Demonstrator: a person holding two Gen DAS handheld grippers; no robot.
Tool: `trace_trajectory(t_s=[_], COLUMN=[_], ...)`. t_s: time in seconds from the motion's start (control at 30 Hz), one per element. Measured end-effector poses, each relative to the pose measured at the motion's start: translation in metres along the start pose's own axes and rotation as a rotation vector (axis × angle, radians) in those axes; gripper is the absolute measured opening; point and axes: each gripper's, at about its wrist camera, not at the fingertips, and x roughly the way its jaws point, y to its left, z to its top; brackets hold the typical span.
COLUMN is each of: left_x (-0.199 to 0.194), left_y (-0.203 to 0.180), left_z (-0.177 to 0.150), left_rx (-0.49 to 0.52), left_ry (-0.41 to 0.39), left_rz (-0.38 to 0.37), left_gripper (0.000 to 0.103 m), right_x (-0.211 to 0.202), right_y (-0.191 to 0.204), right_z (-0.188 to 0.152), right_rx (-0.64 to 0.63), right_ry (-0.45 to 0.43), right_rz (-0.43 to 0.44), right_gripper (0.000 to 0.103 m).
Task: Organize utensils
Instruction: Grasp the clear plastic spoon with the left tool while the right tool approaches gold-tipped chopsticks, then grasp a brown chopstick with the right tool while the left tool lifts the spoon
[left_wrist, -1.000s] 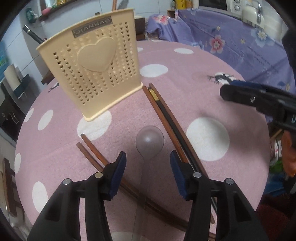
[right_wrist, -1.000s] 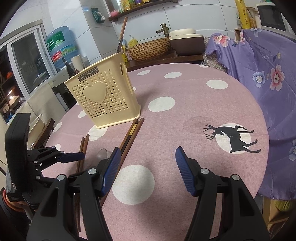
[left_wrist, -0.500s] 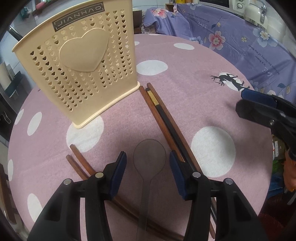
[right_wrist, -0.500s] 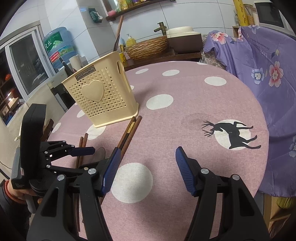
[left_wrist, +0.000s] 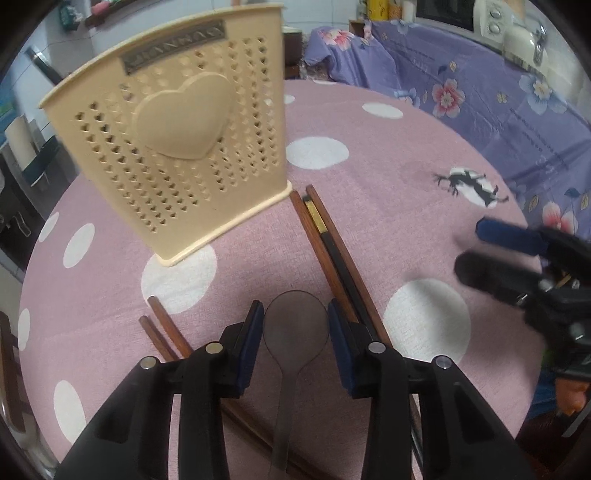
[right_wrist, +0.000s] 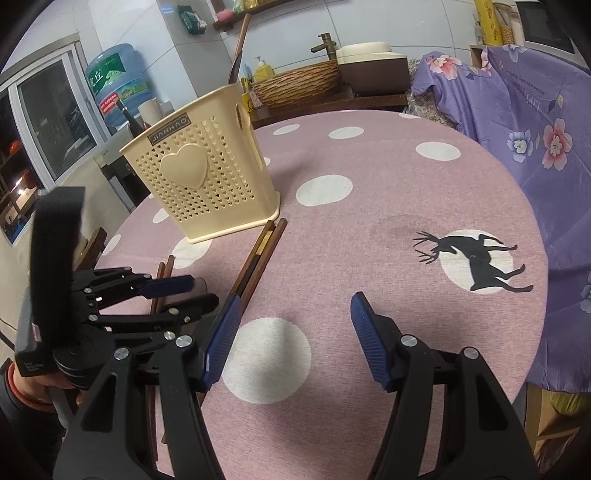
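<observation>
A translucent grey spoon (left_wrist: 295, 328) lies on the pink dotted tablecloth, bowl pointing away. My left gripper (left_wrist: 295, 325) straddles the bowl, its blue pads close on both sides; contact is not clear. A cream perforated utensil holder (left_wrist: 177, 147) with a heart stands behind it, also in the right wrist view (right_wrist: 199, 181). Several brown chopsticks (left_wrist: 332, 243) lie right of the spoon, and a pair (left_wrist: 162, 332) lies left. My right gripper (right_wrist: 295, 332) is open and empty over a white dot, right of the left gripper (right_wrist: 173, 291).
The round table's edge (right_wrist: 532, 295) drops off to the right beside a purple flowered cloth (right_wrist: 535, 110). A deer print (right_wrist: 476, 258) marks the tablecloth. A wicker basket (right_wrist: 299, 83) and a water bottle (right_wrist: 114, 85) stand beyond the table.
My left gripper has moved forward and down over the spoon, and its jaws have narrowed around the bowl. The right gripper has drifted slightly and stays open.
</observation>
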Motion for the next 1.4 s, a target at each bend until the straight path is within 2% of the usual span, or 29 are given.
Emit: trace_trajectory(t_s=[0.27, 0.4, 0.5, 0.67, 0.8, 0.9, 1.07, 1.17, 1.4], left_x=[-0.058, -0.075, -0.079, -0.076, -0.078, -0.079, -0.082, -0.085, -0.092], left_y=[0.034, 0.038, 0.039, 0.041, 0.044, 0.044, 0.043, 0.042, 0.045], left_z=[0.003, 0.002, 0.001, 0.000, -0.002, -0.001, 0.001, 0.001, 0.006], left_rx=[-0.195, -0.225, -0.230, -0.242, -0.250, -0.254, -0.257, -0.252, -0.264], left_ry=[-0.164, -0.203, -0.214, -0.214, -0.218, -0.222, -0.235, -0.245, -0.270], left_rz=[-0.022, -0.031, -0.034, -0.046, -0.054, -0.056, -0.048, -0.028, -0.026], left_gripper=[0.036, 0.036, 0.036, 0.036, 0.036, 0.036, 0.036, 0.036, 0.036], right_x=[0.045, 0.066, 0.075, 0.081, 0.081, 0.089, 0.103, 0.108, 0.103], right_y=[0.025, 0.033, 0.034, 0.035, 0.029, 0.037, 0.044, 0.046, 0.033], right_z=[0.022, 0.035, 0.037, 0.041, 0.042, 0.045, 0.057, 0.061, 0.067], right_rx=[-0.088, -0.101, -0.090, -0.092, -0.086, -0.121, -0.124, -0.139, -0.049], right_ry=[0.096, 0.131, 0.163, 0.173, 0.184, 0.194, 0.197, 0.194, 0.194], right_rz=[-0.054, -0.110, -0.118, -0.149, -0.140, -0.161, -0.195, -0.219, -0.148], right_gripper=[0.062, 0.051, 0.044, 0.041, 0.040, 0.036, 0.024, 0.013, 0.011])
